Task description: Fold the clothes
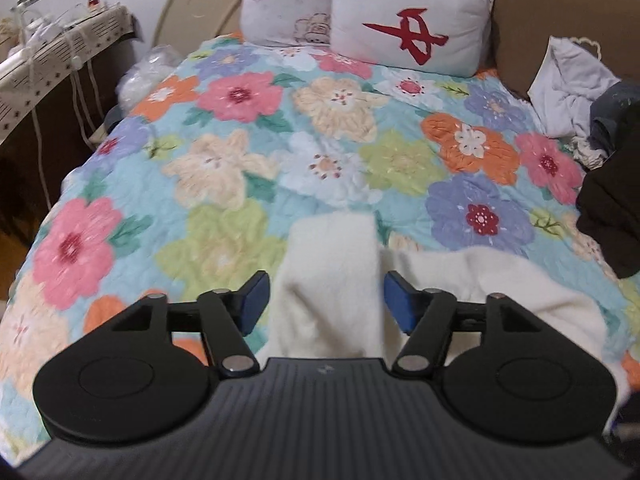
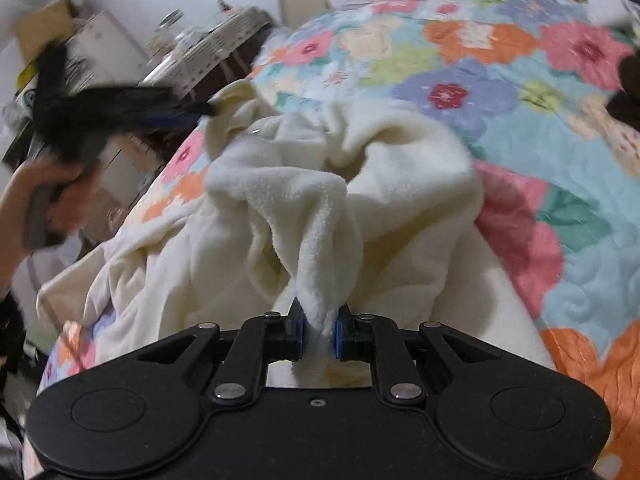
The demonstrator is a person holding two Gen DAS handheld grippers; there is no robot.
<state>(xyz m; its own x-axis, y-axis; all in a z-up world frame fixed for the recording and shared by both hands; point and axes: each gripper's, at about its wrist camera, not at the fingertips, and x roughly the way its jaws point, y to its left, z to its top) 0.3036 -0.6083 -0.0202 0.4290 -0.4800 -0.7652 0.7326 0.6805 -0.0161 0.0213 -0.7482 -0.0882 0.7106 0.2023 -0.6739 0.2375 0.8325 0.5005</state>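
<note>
My left gripper (image 1: 326, 304) is hovering with fingers wide, a cream fleece (image 1: 332, 280) sleeve lying between them on the floral quilt (image 1: 224, 152). My right gripper (image 2: 319, 334) is pinching a bunched fold of the fleece (image 2: 320, 208); the rest is lying crumpled on the quilt (image 2: 560, 128).

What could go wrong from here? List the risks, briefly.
1. The right gripper pinches only a thin bunched tip of the cream garment; a pull might slip it free.
2. The left gripper is open around a flap, not gripping, so lifting now may bunch the cloth unevenly.
3. The dark clothes lie close and could get dragged.
</note>
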